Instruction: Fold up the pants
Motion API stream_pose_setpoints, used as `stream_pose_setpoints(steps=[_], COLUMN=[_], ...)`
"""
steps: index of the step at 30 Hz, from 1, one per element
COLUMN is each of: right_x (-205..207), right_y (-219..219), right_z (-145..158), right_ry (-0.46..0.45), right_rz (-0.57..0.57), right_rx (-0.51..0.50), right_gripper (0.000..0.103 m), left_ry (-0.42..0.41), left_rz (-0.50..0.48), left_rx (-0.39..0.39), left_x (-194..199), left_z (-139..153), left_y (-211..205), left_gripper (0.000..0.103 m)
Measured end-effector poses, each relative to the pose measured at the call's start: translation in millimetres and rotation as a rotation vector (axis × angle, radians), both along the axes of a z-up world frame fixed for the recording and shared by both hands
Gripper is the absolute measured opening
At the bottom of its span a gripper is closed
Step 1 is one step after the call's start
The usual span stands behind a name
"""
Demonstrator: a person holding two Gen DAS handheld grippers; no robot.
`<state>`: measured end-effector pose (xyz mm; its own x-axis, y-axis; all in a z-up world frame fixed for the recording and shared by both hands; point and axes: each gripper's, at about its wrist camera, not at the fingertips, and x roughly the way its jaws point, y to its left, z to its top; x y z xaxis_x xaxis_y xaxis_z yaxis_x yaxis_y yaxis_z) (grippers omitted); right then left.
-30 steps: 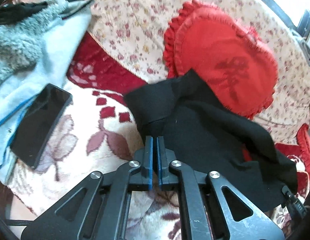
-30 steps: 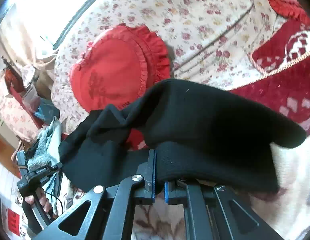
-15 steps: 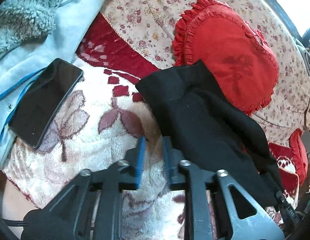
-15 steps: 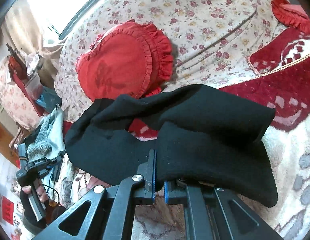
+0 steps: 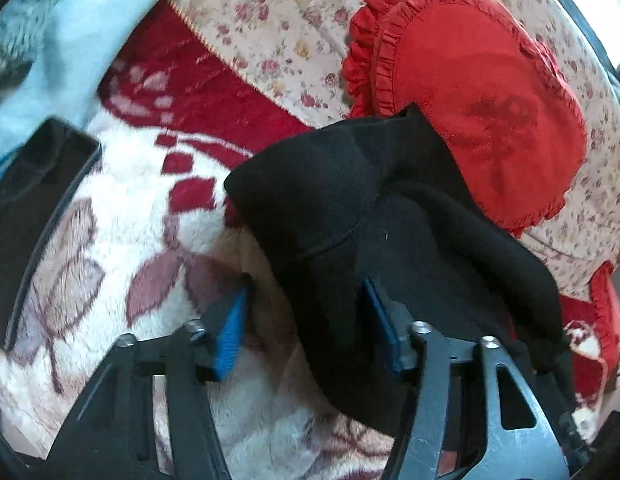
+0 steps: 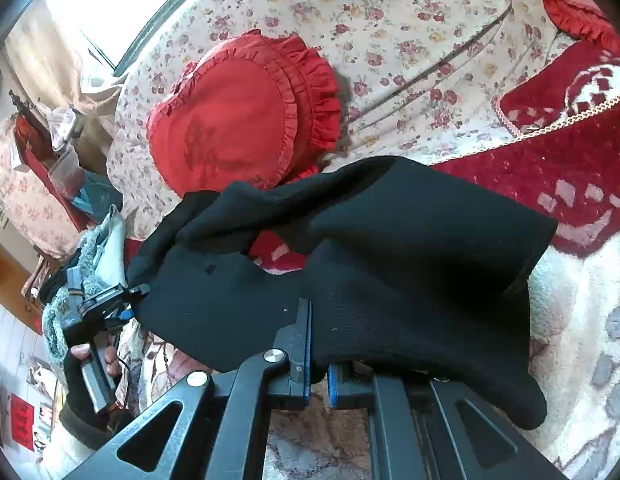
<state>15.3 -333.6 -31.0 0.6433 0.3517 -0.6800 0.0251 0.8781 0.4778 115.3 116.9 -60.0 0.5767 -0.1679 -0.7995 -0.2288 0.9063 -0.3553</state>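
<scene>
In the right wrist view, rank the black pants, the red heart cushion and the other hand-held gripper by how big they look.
1. Black pants, nearest the camera.
2. Red heart cushion.
3. Left hand-held gripper, farther off, so apparent size only.

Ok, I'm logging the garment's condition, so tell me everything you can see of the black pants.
The black pants look like soft, matte knit fabric, bunched and partly doubled over on the red and cream plush blanket. One upper edge leans against the red heart-shaped cushion. The right gripper is closed on a lower edge; the left gripper is open, with fabric lying between its fingers.
</scene>
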Motion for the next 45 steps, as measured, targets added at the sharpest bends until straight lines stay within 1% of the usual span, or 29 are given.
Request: stream_pose_setpoints(steps=[2, 3, 5, 9, 13, 15, 19, 21, 23, 24, 26, 28, 29, 30, 32, 34, 37, 39, 41, 43, 44, 45], right_x=[0.2, -0.3, -1.7, -7.9, -19.6, -28.3, -48.1, -56.4, -60.7, -61.1, -58.5, -59.9, -61.4, -63.2, -68.4, -73.6, -76.2, -74.2, -71.2, -67.1, -66.1, -66.5], right_y=[-0.5, -0.5, 0.1, 1.1, -2.2, -4.3, -5.1, -4.3, -3.6, -3.5, -4.5, -8.5, -11.3, -15.0, -24.0, -35.8, -55.1, -62.6, -69.1, -71.2, -70.2, -67.4], right_z=[-1.8, -1.9, -0.5, 8.6, 20.5, 28.9, 41.2, 36.7, 26.2, 18.7, -2.4, -15.2, -17.2, -17.2, -12.1, -8.9, -14.6, -22.1, -34.1, -40.3, -37.3, -30.7], right_ry=[0.002, 0.0, -0.009, -0.036, -0.059, -0.073, -0.078, -0.052, -0.014, 0.013, 0.105, 0.14, 0.145, 0.146, 0.137, 0.131, 0.136, 0.145, 0.161, 0.165, 0.148, 0.123], right_rz=[-0.002, -0.003, -0.004, -0.006, -0.011, -0.009, 0.014, 0.021, 0.024, 0.022, 0.014, -0.017, -0.031, -0.045, -0.087, -0.125, -0.173, -0.198, -0.23, -0.234, -0.233, -0.232], right_rx=[0.004, 0.006, 0.01, 0.009, 0.013, 0.016, -0.003, -0.011, -0.02, -0.025, -0.033, -0.018, -0.001, 0.01, -0.018, -0.014, 0.061, 0.107, 0.149, 0.141, 0.119, 0.076], right_gripper=[0.005, 0.005, 0.005, 0.005, 0.005, 0.005, 0.005, 0.005, 0.005, 0.005, 0.005, 0.007, 0.01, 0.017, 0.024, 0.025, 0.029, 0.031, 0.032, 0.031, 0.026, 0.016], left_ry=[-0.004, -0.007, -0.014, -0.046, -0.082, -0.102, -0.087, -0.059, -0.026, -0.002, 0.038, 0.047, 0.042, 0.038, 0.029, 0.019, 0.0, -0.016, -0.031, -0.028, -0.026, -0.025], left_rz=[-0.033, -0.034, -0.037, -0.045, -0.068, -0.072, -0.065, -0.062, -0.065, -0.066, -0.067, -0.066, -0.065, -0.066, -0.068, -0.069, -0.063, -0.058, -0.06, -0.077, -0.085, -0.092], left_rx=[0.005, 0.02, 0.049, 0.055, 0.045, 0.052, 0.043, 0.04, 0.055, 0.064, 0.059, 0.06, 0.07, 0.084, 0.106, 0.139, 0.188, 0.2, 0.19, 0.2, 0.208, 0.221], left_x=[-0.5, -2.5, -7.3, -25.7, -54.1, -71.3, -107.1, -124.8, -135.0, -138.8, -141.8, -146.3, -148.8, -150.8, -154.6, -160.0, -168.8, -174.5, -178.7, -179.1, -178.6, -177.9], left_z=[4.4, 8.2, 14.4, 29.8, 49.9, 58.8, 58.6, 48.2, 34.8, 25.2, 10.2, 5.0, 7.2, 10.7, 16.7, 24.5, 34.4, 42.0, 49.3, 53.3, 54.2, 54.6], left_y=[-6.2, -9.4, -15.0, -20.7, -23.7, -22.6, -10.6, -5.1, -6.1, -6.1, -5.1, -3.5, -3.1, -2.7, -1.8, -1.6, -2.9, -2.7, -1.1, -5.4, -8.2, -11.1], left_gripper=[0.015, 0.011, 0.01, 0.009, 0.009, 0.009, 0.009, 0.009, 0.009, 0.009, 0.009, 0.012, 0.016, 0.019, 0.022, 0.023, 0.023, 0.023, 0.023, 0.029, 0.034, 0.036])
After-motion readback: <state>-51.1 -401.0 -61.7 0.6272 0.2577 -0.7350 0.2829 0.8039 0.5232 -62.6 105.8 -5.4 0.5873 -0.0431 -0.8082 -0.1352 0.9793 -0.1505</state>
